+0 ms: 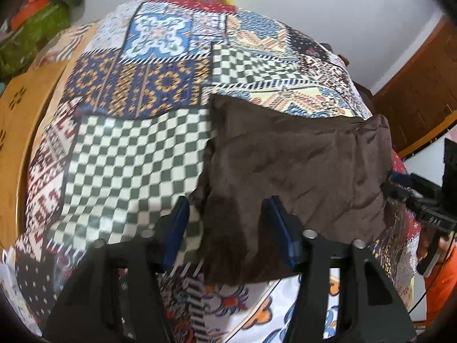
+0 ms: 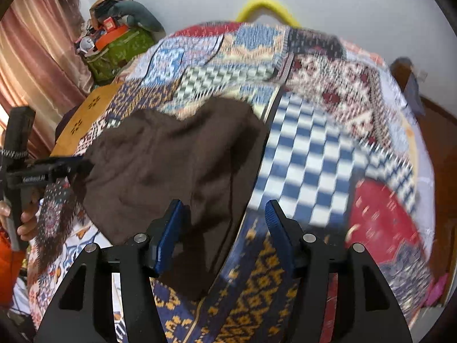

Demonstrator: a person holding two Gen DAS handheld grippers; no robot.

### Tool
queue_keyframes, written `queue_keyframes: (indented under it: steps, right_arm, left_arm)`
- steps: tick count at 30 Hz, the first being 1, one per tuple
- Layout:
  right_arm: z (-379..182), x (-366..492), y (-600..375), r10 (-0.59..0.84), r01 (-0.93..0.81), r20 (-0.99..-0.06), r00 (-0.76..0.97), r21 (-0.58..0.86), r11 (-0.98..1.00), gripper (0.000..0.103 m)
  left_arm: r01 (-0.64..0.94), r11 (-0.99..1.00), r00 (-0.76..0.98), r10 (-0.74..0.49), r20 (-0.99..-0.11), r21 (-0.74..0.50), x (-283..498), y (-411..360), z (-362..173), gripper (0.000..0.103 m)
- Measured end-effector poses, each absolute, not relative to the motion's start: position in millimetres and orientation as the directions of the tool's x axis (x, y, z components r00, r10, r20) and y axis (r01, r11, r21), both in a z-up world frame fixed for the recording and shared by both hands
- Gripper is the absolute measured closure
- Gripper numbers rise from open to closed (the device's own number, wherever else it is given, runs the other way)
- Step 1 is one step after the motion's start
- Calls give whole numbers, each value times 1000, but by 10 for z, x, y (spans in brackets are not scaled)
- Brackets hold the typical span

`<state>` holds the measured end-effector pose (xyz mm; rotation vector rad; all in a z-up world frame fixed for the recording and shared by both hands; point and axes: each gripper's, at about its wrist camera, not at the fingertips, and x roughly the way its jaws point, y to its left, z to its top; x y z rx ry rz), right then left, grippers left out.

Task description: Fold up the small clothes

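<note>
A dark brown garment (image 1: 300, 165) lies spread and wrinkled on a patchwork bedspread (image 1: 128, 157). My left gripper (image 1: 228, 203) is open just above its near left corner, blue pads apart, with the cloth lying loose between them. In the right wrist view the same brown garment (image 2: 171, 157) sits left of centre. My right gripper (image 2: 224, 204) is open over its near right edge, and the pads do not press on the cloth. Each gripper shows in the other's view: the right one (image 1: 400, 188) at the garment's right edge, the left one (image 2: 74, 168) at its left edge.
The patchwork bedspread (image 2: 314, 157) fills most of both views. A wooden board (image 1: 17, 114) runs along the left. A green bag (image 2: 120, 48) with clutter stands at the back left, a yellow loop (image 2: 265, 3) at the far end, and a wooden door (image 1: 422, 91) at the right. A hand (image 2: 25, 223) holds the left gripper.
</note>
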<state>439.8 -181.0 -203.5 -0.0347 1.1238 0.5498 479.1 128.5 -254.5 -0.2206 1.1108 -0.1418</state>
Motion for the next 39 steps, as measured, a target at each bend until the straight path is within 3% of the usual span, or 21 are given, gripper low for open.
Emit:
queue_keyframes:
  steps: [6,8,9,10,12,13,14,15,18,21,28,33,39]
  right_arm:
    - [-2144,4456,-1766,477,-419,-809,344,322,849,47]
    - [-2156,4455,-1728,484,-425,-801,351,324,845,47]
    - [-2162,4445,-1708,488,-432,-798,352,324,842,54]
    - [-2177,4446,-1692,494,-437,-799,343,330,837,70]
    - [-2219,4438,-1697,506,-431,-800,321,352,831,89]
    - [-2231,4424,-1717,524,-428,-794,307,376,822,91]
    - [-2229,4408,-1744,533,-425,-789,304,388,818,91]
    - [-2221,4386,-1761,539,-426,-788,298,395,813,91]
    - [-2185,4265,-1839,551,-433,-785,282,408,804,92]
    - [-2149,4074,-1926,547,-444,-793,268,403,800,92]
    - [-2093,3658,-2192,548,-429,-795,261,413,804,92]
    - [-2095,3396,-2268,484,-433,-825,291,338,836,87]
    - [-1901,3358,-2369,482,-404,-793,372,329,853,77]
  left_arm:
    - [-27,977,458,-175,-872,-210,5081,1235,-2601,57]
    - [-47,974,438,-179,-881,-221,5147,1263,-2687,50]
    - [-57,969,426,-196,-883,-242,5172,1283,-2743,47]
    - [-61,960,408,-226,-884,-274,5190,1298,-2799,47]
    - [-60,948,380,-268,-885,-313,5196,1297,-2866,43]
    - [-49,946,378,-280,-882,-322,5179,1288,-2869,43]
    - [-38,945,376,-287,-881,-324,5159,1275,-2865,47]
    - [-18,940,366,-310,-877,-340,5121,1253,-2853,60]
    - [47,946,357,-315,-880,-319,4933,1122,-2750,76]
    - [96,949,348,-314,-883,-300,4670,977,-2642,78]
    - [156,929,283,-367,-886,-335,3981,708,-2531,79]
    - [152,961,343,-272,-899,-232,3693,646,-2428,59]
    - [156,971,405,-229,-885,-180,3718,720,-2229,59]
